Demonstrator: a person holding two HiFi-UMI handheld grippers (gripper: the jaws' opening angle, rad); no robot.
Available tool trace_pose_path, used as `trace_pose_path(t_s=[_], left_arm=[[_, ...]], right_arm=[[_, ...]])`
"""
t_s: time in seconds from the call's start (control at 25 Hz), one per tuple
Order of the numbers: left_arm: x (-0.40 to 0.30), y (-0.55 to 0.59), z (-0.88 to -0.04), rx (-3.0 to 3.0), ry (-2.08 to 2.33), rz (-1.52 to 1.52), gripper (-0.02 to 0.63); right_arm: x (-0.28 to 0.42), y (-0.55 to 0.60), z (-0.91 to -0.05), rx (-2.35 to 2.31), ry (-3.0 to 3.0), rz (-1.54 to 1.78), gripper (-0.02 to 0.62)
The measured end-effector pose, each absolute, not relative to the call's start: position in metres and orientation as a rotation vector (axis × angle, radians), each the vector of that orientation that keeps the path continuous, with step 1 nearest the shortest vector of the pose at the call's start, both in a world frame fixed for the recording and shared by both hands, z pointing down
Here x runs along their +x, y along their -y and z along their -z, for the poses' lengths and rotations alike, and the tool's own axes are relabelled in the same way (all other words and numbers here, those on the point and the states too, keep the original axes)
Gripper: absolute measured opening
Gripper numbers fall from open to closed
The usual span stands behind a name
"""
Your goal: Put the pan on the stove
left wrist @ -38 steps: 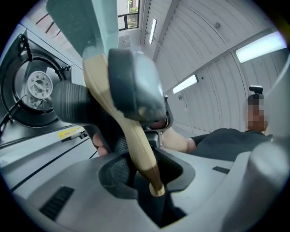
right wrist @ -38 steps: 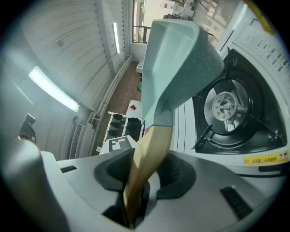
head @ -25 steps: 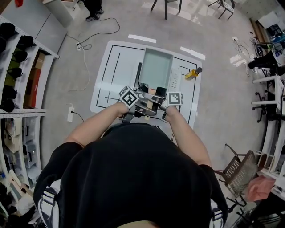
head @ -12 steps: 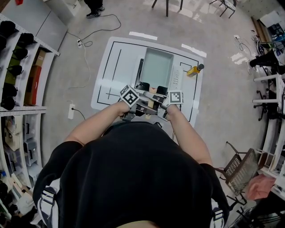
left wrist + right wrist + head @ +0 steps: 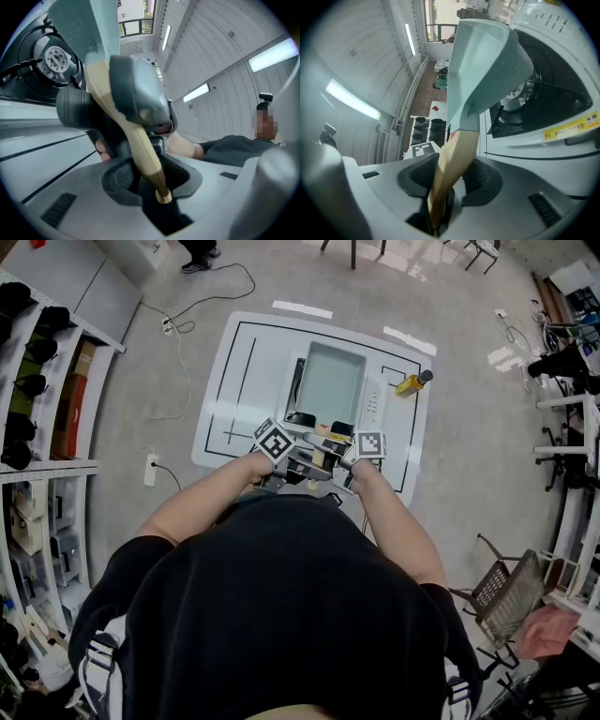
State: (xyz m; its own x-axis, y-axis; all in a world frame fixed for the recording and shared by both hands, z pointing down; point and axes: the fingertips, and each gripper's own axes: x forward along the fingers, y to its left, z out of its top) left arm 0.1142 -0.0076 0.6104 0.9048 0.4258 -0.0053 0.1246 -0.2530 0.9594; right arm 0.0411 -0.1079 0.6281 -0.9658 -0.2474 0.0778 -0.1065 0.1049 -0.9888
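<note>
- My forearms (image 5: 202, 498) reach toward 12 o'clock, converging.
- My left gripper (image 5: 305, 454) and right gripper (image 5: 336, 457), held level, both clamp the pan (image 5: 330, 381) by its handle (image 5: 143, 150).
- Pan is over the stove (image 5: 375, 401).

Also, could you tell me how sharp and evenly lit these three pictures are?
Head view: sharp but fisheye-bowed, with glare on the floor at the top. Left gripper view: dark corners, blown-out ceiling lights, and the near pan handle is soft. Right gripper view: same dark corners, the pan is close and slightly soft, the stove crisper.
</note>
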Motion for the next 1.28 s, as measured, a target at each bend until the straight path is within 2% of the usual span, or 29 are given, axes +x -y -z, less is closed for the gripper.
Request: trace_pose_path(t_s=[1.28], left_arm=[[0.115, 0.009, -0.647, 1.736, -0.408, -0.274, 0.123]], right_arm=[[0.043, 0.105, -0.680, -0.397, -2.159, 2.150, 0.147]])
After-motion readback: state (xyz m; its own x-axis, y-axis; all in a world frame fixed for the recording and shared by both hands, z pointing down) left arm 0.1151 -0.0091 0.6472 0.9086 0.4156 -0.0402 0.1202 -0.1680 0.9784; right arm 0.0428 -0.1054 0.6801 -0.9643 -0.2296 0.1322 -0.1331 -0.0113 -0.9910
